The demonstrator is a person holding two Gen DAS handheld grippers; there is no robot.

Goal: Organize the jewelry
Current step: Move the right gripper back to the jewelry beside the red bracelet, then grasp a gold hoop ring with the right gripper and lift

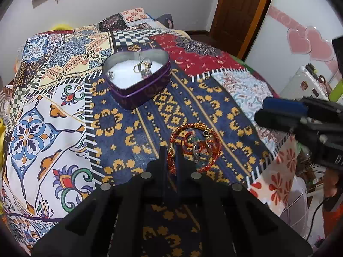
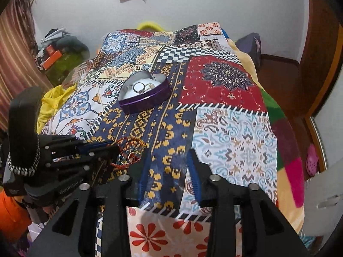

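A purple heart-shaped tin (image 1: 128, 98) stands open on the patchwork bedspread, with a few rings (image 1: 142, 65) on its white lining. Nearer to me lies a small heap of jewelry: a red-orange braided bracelet (image 1: 188, 128) looped around metal rings (image 1: 198, 147). My left gripper (image 1: 170, 148) is at the heap's left edge, its fingers shut on the braided bracelet's cord. My right gripper (image 2: 169, 156) hovers open over bare bedspread to the right of the heap (image 2: 130, 152), with nothing between its blue-padded fingers. The tin (image 2: 139, 105) sits beyond it.
The bedspread (image 1: 53, 111) covers a bed that drops off at the right edge (image 2: 276, 150). A wooden door (image 1: 238, 10) stands behind, yellow cloth (image 2: 53, 100) lies at the left, and clutter (image 2: 55, 51) fills the far left corner. A pink shoe (image 2: 312, 160) lies on the floor.
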